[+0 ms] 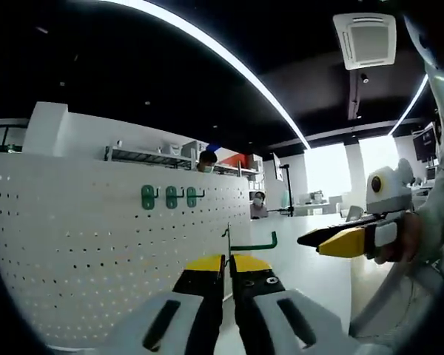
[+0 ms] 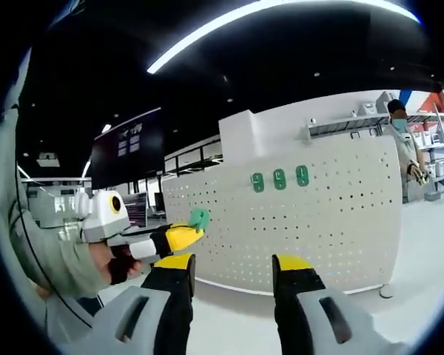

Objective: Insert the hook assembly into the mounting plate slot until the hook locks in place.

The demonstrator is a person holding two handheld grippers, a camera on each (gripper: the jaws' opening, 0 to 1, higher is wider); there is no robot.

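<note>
My left gripper [image 1: 228,263] is shut on a green hook assembly [image 1: 255,245], whose arm sticks out to the right with an upturned tip. The white perforated mounting plate [image 1: 81,251] stands upright ahead and to the left, some way off. Three green hooks [image 1: 170,197] hang on it in a row. My right gripper [image 1: 331,240] comes in from the right, held in a hand. In the right gripper view, the right gripper [image 2: 233,265] is open with nothing between its jaws. There the left gripper [image 2: 179,237] holds the green hook [image 2: 199,219] in front of the plate [image 2: 333,222].
A white floor or counter [image 1: 311,274] runs along the foot of the plate. Shelves [image 1: 144,155] with a person [image 1: 206,160] behind them rise beyond its top edge. Another person [image 2: 401,133] stands at the plate's far end. My sleeve [image 2: 41,259] is at the left.
</note>
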